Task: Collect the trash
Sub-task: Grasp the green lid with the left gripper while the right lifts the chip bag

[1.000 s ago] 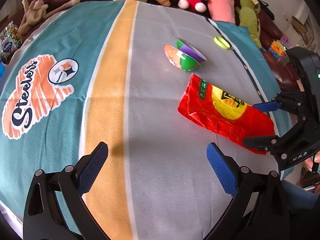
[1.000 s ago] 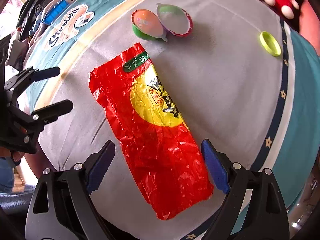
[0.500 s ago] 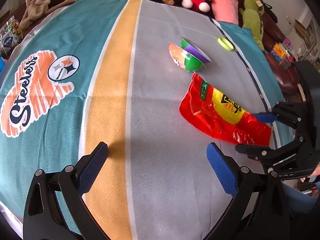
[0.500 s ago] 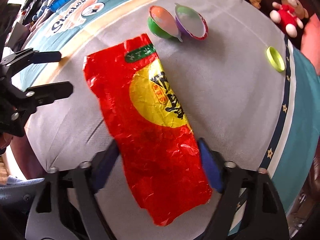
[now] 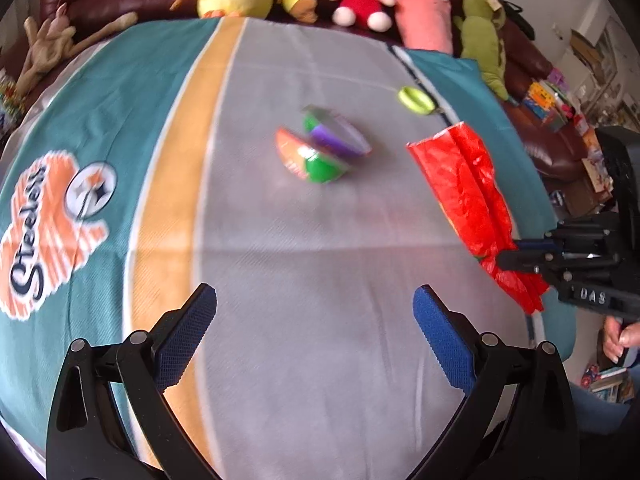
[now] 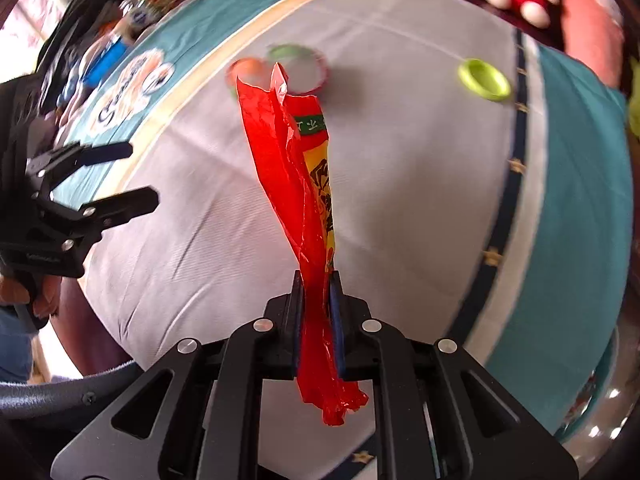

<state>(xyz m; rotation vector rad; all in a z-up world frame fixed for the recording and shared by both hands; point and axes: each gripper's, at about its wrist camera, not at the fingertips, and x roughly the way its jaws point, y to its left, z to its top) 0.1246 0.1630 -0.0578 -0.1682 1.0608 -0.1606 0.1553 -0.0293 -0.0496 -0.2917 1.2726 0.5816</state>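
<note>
Wrapper [image 6: 304, 184] pinched between right tool [image 6: 316, 312] pads.

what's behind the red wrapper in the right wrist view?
The red wrapper, pinched in the right gripper, hangs in front of two cups. Their rims show beside its top; the rest is covered.

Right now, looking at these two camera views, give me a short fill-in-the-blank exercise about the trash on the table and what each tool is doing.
1. The right tool is shut on the crumpled ____ wrapper.
2. The left tool is ____, with nothing between its pads.
3. The two small cups lie on the ____ stripe of the tablecloth.
4. The ring left on the cloth is ____ in colour.

Missing words: red; open; grey; yellow-green
</note>
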